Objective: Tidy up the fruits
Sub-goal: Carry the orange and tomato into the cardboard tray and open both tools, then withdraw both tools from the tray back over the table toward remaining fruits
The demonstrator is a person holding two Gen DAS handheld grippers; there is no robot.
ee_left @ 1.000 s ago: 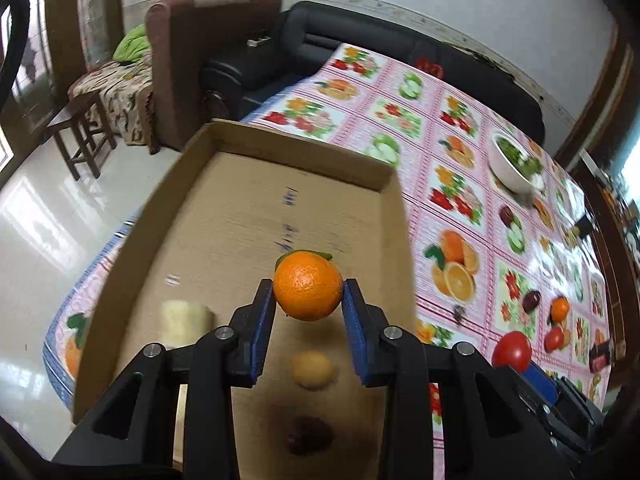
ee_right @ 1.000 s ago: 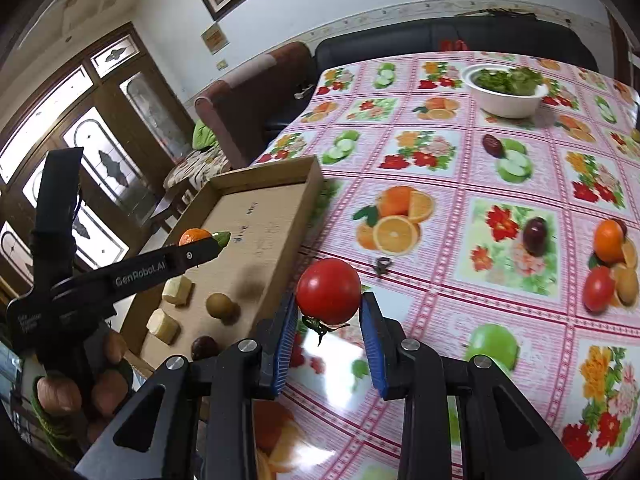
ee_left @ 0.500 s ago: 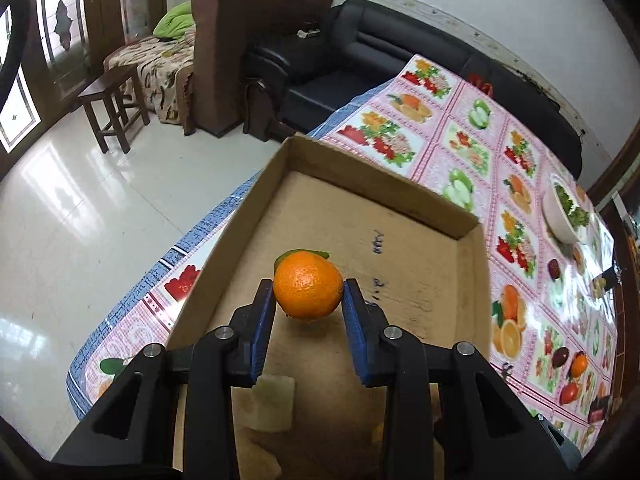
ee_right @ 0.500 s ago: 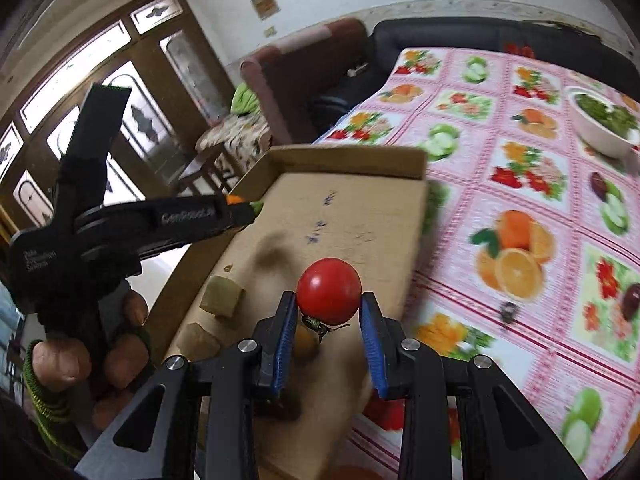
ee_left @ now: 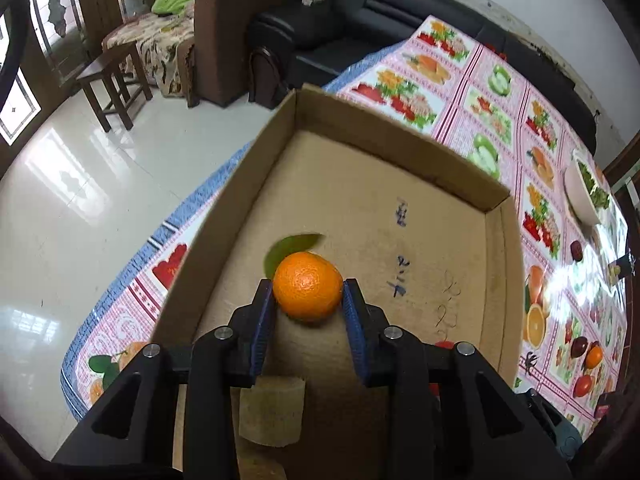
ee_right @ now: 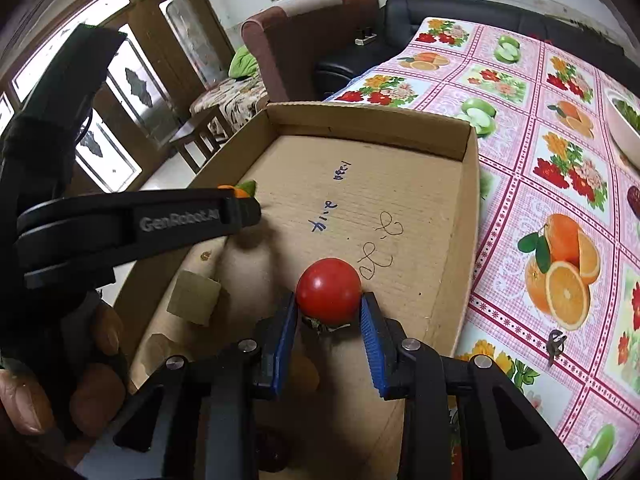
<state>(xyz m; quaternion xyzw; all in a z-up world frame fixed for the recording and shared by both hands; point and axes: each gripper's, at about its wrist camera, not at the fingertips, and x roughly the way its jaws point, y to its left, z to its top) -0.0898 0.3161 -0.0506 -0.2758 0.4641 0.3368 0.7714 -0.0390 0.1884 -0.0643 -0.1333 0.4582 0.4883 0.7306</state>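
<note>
1. On my left side, the left gripper (ee_left: 308, 304) is pinching a mandarin orange (ee_left: 308, 292), blue pads pressed on both flanks, its green leaf (ee_left: 290, 249) sticking out behind. The fruit hangs over the floor of the cardboard box (ee_left: 362, 128), toward the box's left wall; I cannot tell whether it touches the cardboard yet.

2. Below that gripper, on the box floor, lies a pale yellowish cube of something (ee_left: 271, 410); I can't name it for certain.

3. From my right camera, the person's hand (ee_right: 80, 380) holding the left tool shows at the frame's left edge, its fingers (ee_right: 236, 210) reaching over the box's left side.

4. The right gripper (ee_right: 329, 316) is clamped on a red tomato (ee_right: 329, 291), stem end down, above the middle of the box floor, right of the cube (ee_right: 194, 298). A dark fruit (ee_right: 272, 450) sits under the gripper body, mostly hidden.

5. Further right, the fruit-print tablecloth (ee_right: 540, 168) carries a white bowl of greens (ee_right: 622, 128) at the far edge.

6. My reading: I am at the placing step, both fruits carried over the box and ready to go in.

7. Next I would lower each fruit until it rests on bare cardboard, clear of the cube and the dark fruit, then spread the jaws gently, since both are round and may roll.
</note>
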